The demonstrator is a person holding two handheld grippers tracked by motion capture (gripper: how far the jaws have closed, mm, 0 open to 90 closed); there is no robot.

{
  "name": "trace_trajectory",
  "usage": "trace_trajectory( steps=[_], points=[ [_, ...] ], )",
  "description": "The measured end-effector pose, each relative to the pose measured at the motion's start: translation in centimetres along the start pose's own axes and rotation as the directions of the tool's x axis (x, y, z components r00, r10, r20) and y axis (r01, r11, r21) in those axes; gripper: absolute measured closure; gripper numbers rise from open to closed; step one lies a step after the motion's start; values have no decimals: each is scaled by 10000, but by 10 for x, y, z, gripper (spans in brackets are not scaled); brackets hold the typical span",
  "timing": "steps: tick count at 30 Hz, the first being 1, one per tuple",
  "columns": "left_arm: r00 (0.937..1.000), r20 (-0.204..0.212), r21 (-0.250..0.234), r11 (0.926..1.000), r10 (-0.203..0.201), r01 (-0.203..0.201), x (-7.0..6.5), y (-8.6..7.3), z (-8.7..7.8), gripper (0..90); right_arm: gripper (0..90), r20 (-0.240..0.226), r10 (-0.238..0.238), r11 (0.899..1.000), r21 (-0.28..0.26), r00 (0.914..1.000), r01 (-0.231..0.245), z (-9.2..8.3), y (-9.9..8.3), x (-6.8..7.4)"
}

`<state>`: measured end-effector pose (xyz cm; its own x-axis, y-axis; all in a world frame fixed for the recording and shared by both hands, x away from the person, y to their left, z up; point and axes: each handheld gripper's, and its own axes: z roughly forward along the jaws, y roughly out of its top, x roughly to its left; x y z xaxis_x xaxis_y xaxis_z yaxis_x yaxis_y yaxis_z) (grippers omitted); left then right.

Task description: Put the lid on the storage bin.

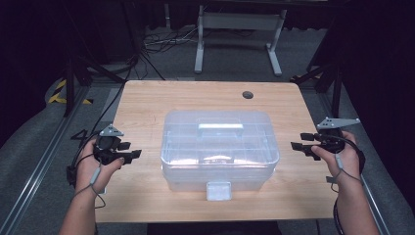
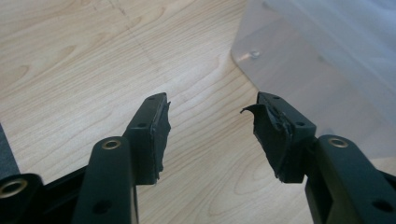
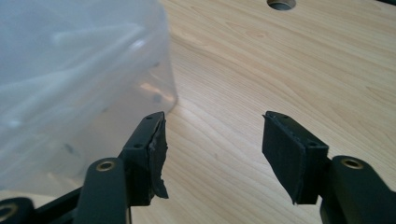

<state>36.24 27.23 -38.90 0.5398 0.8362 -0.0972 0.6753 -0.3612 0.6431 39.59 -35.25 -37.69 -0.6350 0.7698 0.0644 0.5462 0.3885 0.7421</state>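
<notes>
Both my grippers are empty, jaws spread wide. My left gripper (image 1: pixel 128 154) sits over the table (image 1: pixel 147 105) near its left edge, and the clear plastic box (image 1: pixel 219 147) is just off its right jaw, not touching; bare wood runs ahead of the jaws and between them. In the left gripper view the box (image 2: pixel 327 60) wall takes up the upper right, with its corner just ahead of the right jaw. The pad on that jaw is torn and curling at the tip. My right gripper (image 1: pixel 302 142) hangs near the table's right edge, with a strip of bare wood between it and the box. In the right gripper view the box (image 3: pixel 70 84) sits beside the left jaw, open wood (image 3: pixel 299 65) ahead and right, and a cable hole (image 3: pixel 281 3) is cut off at the top edge. The box lid is shut, handle (image 1: pixel 220 128) flat, latch (image 1: pixel 218 190) on the near side. Contents are too hazy to make out.
</notes>
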Motion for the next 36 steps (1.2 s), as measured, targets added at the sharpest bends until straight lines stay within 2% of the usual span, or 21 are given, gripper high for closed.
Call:
trace_trajectory(
  steps=[2,6,10,14,20,24,26,29,31,32,33,36],
  points=[
    [9999,-125,37,9999,-93,94,3,-2,7,434,395,54,217,9997,90,9998,-217,7,-5,-6],
    [9993,-349,131,9998,-117,122,8,-6,18,396,379,113,333,9993,153,9994,-335,20,-15,-18],
    [9986,-510,108,9998,-157,163,11,-9,27,382,370,-112,736,9973,4,9972,-736,31,-23,-25],
    [9986,-491,126,9997,-202,209,13,-11,36,370,363,38,698,9976,1,9976,-698,39,-28,-29],
    [9981,-616,72,10000,-16,20,15,-13,49,348,360,149,665,9978,36,9977,-666,53,-37,-33],
    [9978,-649,-54,9999,-160,157,16,-16,54,343,351,317,496,9987,83,9983,-499,61,-43,-37],
    [9981,-576,175,9996,-199,210,17,-18,60,343,342,303,623,9978,226,9976,-630,66,-47,-37],
    [9982,-540,363,9989,-273,293,17,-21,65,342,340,315,447,9976,520,9985,-463,74,-50,-36],
    [9976,-469,603,9968,-504,532,17,-22,66,337,338,269,584,9966,559,9979,-598,78,-51,-33],
    [9970,-420,843,9941,-651,684,17,-23,68,334,335,262,489,9970,588,9985,-503,79,-51,-33],
    [9972,-422,1006,9928,-615,655,17,-24,69,335,333,264,517,9962,693,9983,-534,82,-52,-31],
    [9973,-445,1071,9923,-578,623,16,-25,69,335,327,247,374,9962,779,9990,-392,87,-54,-31]
  ],
)
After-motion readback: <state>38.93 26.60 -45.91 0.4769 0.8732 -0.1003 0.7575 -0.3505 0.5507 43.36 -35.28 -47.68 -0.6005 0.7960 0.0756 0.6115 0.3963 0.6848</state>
